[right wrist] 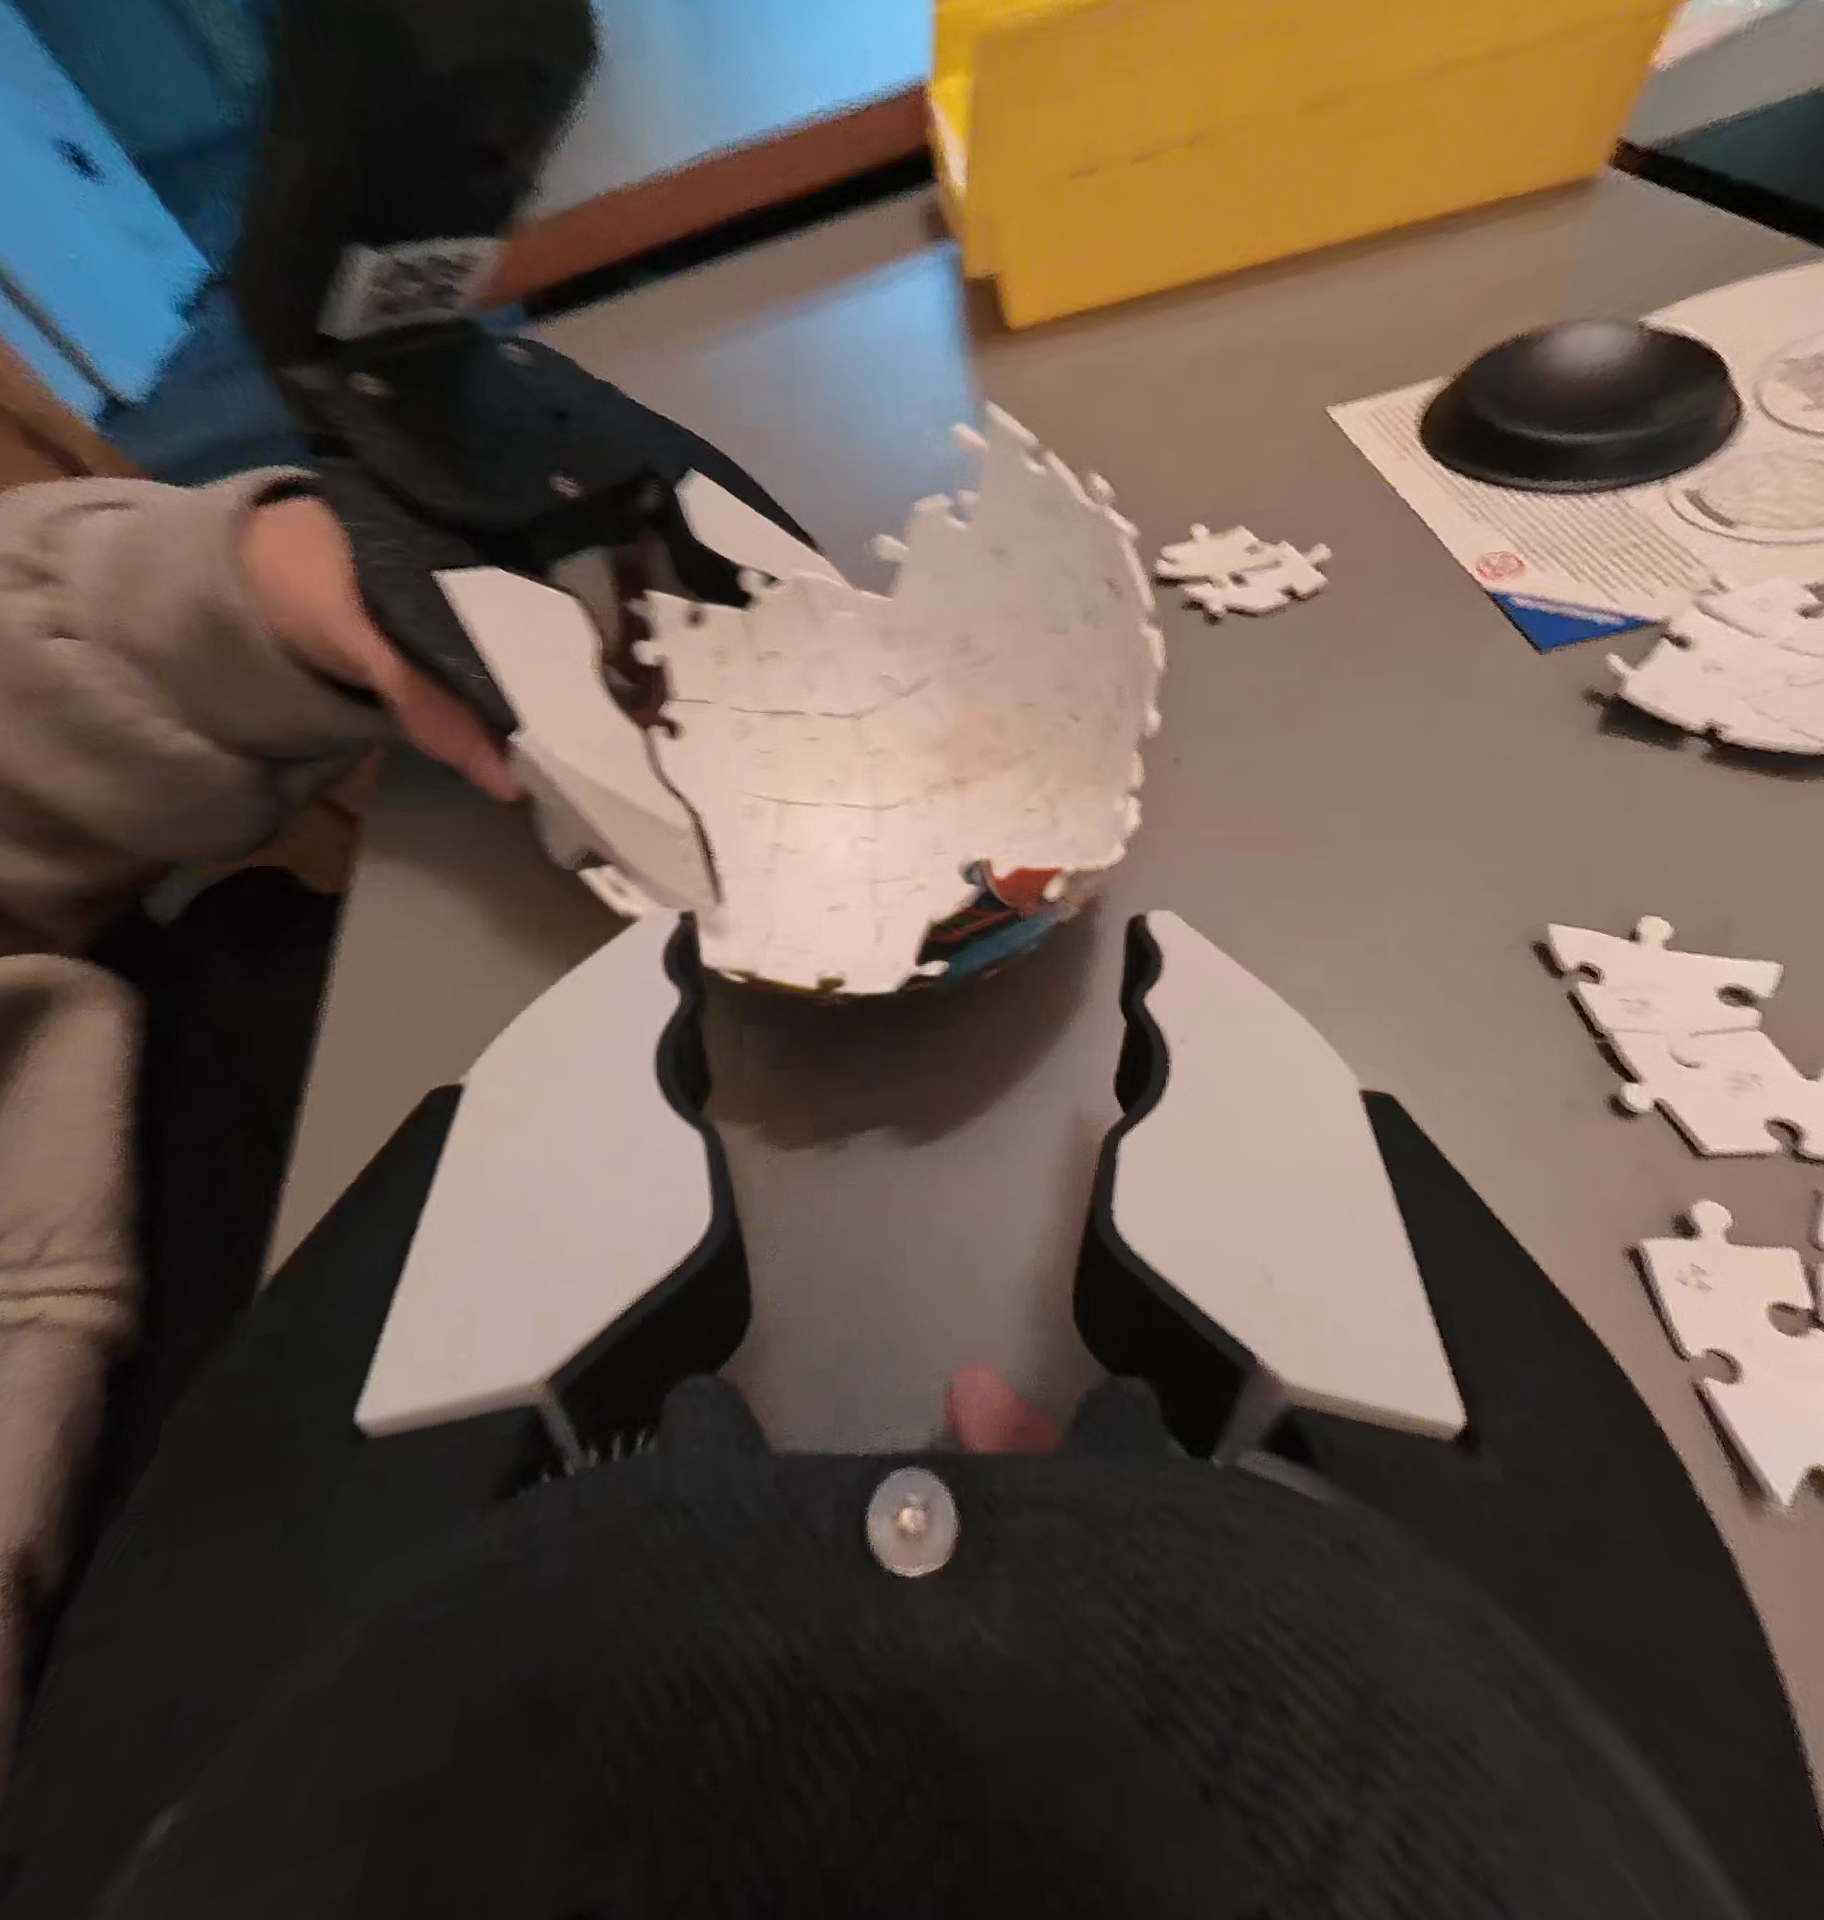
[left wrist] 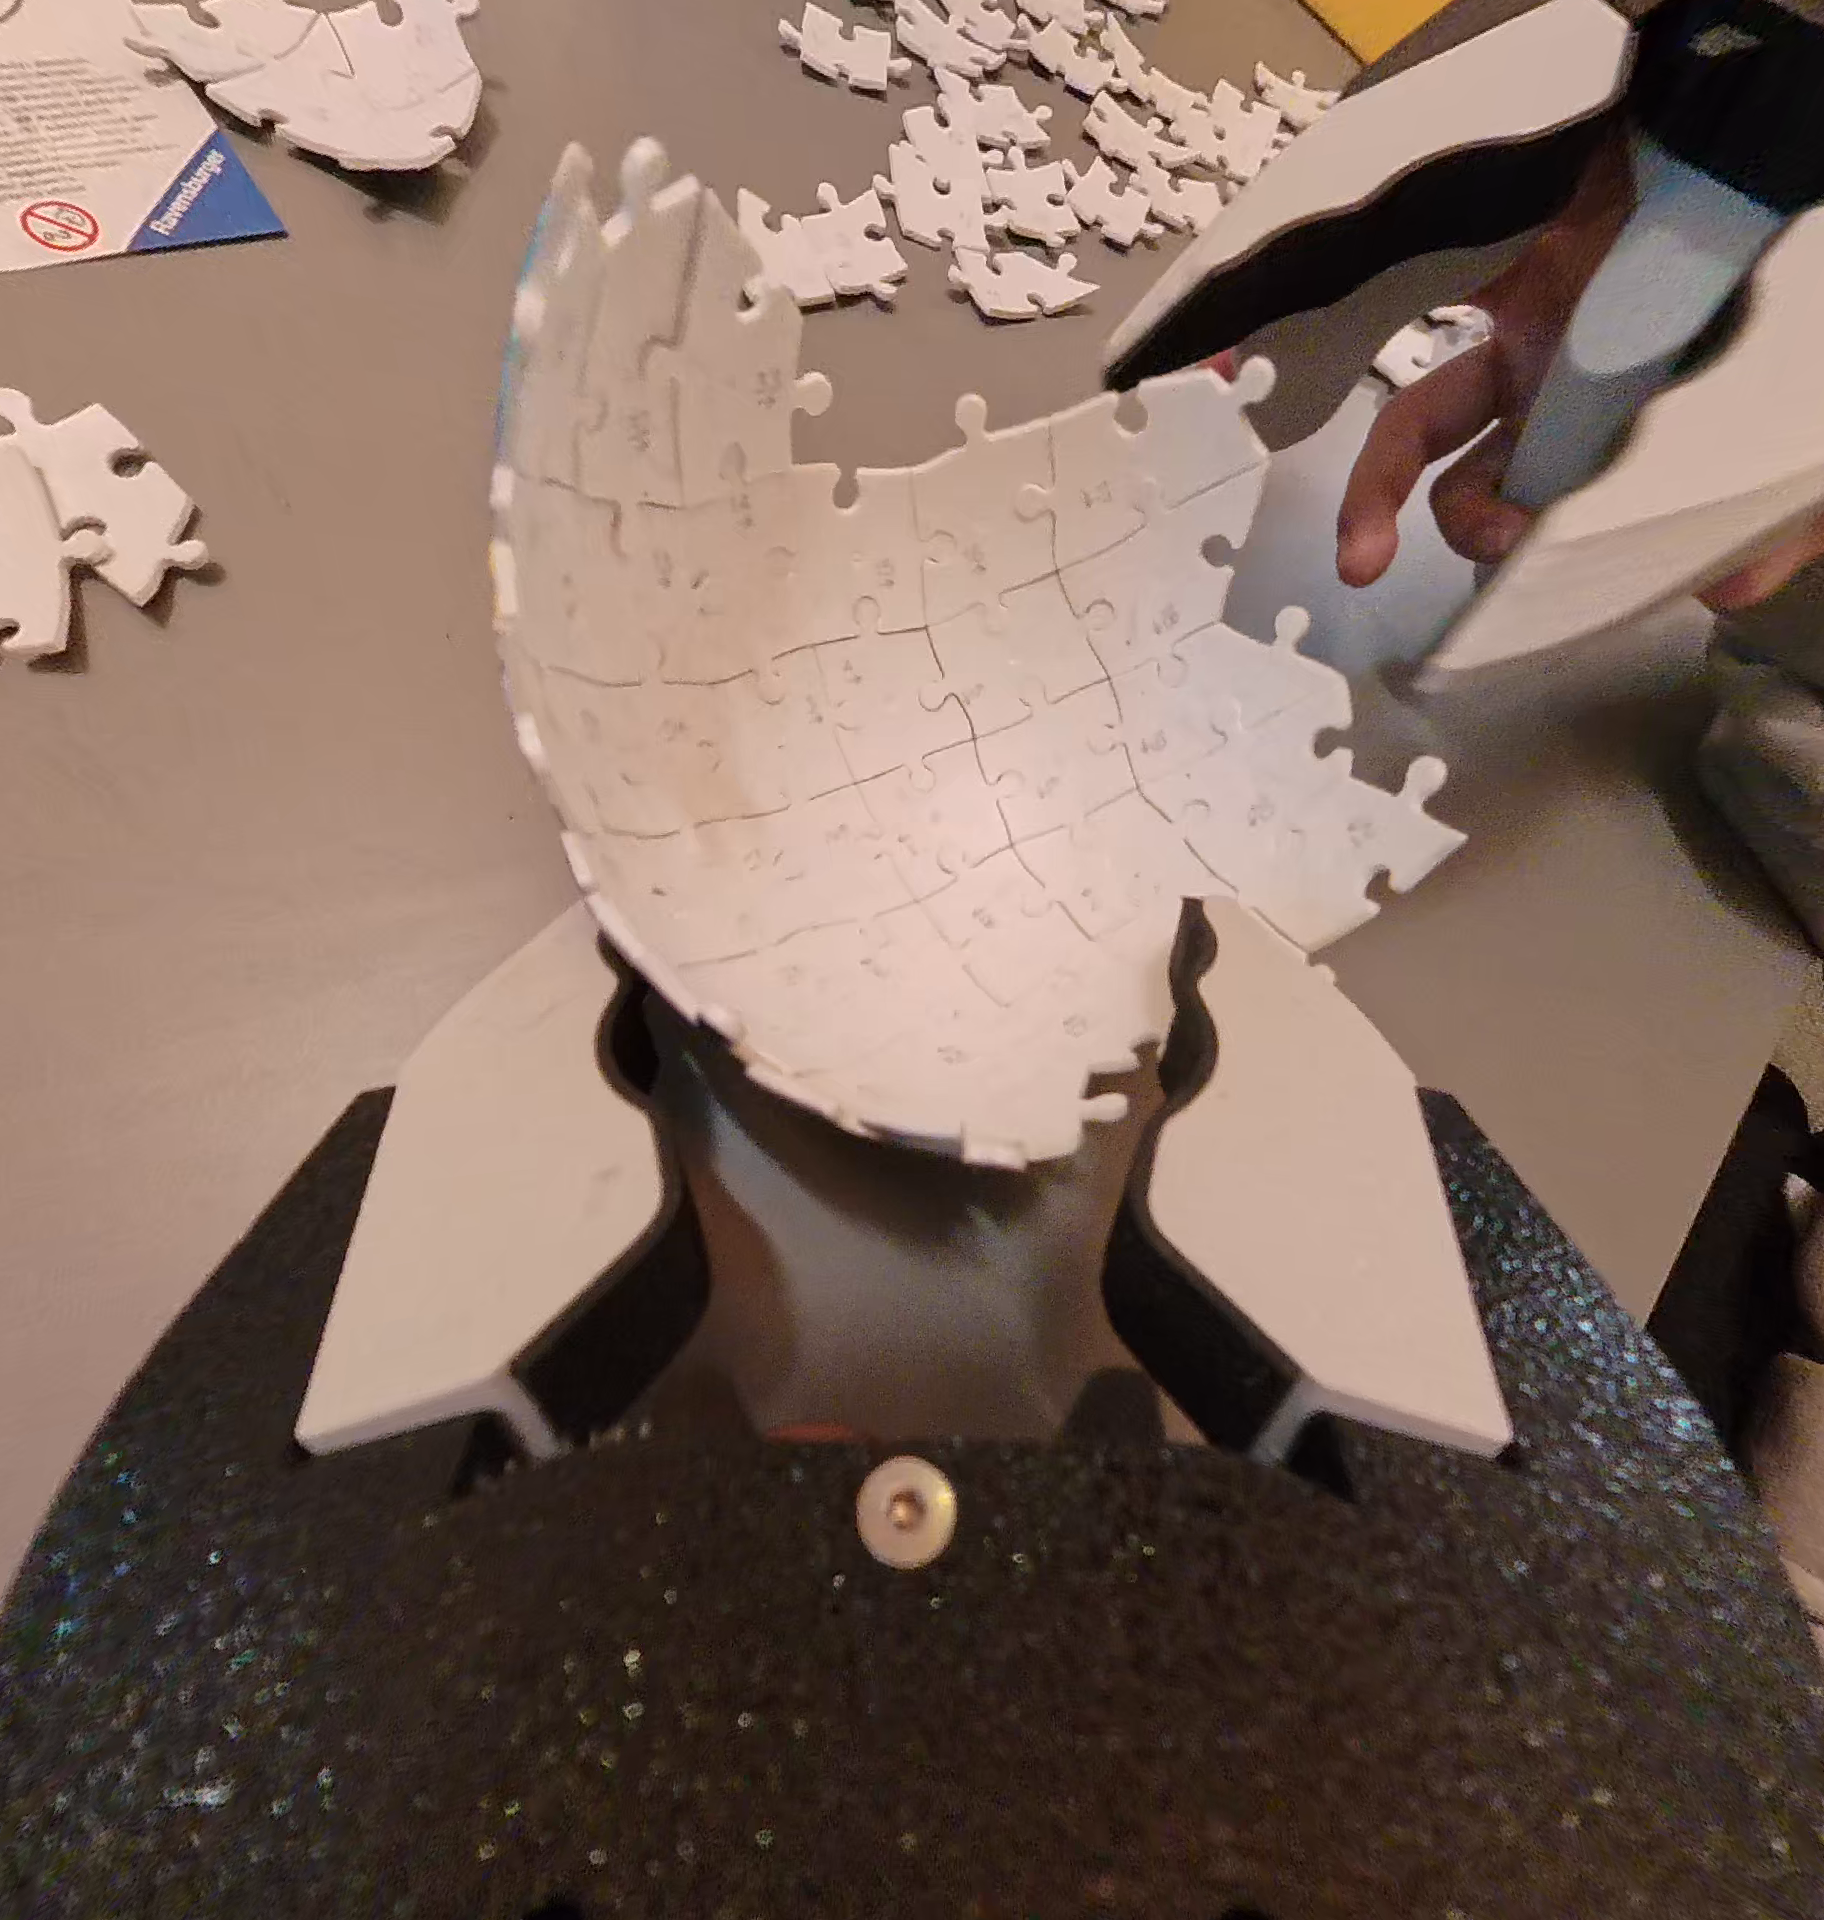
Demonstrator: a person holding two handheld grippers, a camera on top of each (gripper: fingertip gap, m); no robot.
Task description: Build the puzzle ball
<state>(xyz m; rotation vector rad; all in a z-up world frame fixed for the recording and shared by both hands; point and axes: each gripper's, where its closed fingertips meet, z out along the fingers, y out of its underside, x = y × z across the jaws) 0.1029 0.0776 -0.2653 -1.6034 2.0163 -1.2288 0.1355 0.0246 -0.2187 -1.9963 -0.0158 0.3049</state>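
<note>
The part-built puzzle ball (left wrist: 887, 727) is a white curved shell of joined pieces with its hollow side facing me; a strip of its coloured outside shows in the right wrist view (right wrist: 1001, 904). My left gripper (left wrist: 897, 935) holds it by its lower rim, jaws spread wide across it, one finger on each side; it shows at left in the right wrist view (right wrist: 669, 665). My right gripper (right wrist: 908, 945) is open and empty, just short of the shell (right wrist: 887, 727). It also shows at top right in the left wrist view (left wrist: 1292, 540).
On the grey table (left wrist: 212, 831) lie a heap of loose white pieces (left wrist: 1043, 135), a second curved section (right wrist: 1760, 675), small joined groups (left wrist: 46, 530) (right wrist: 1718, 1049), an instruction sheet (right wrist: 1614, 468) under a black domed stand (right wrist: 1583, 405), and a yellow box (right wrist: 1282, 135).
</note>
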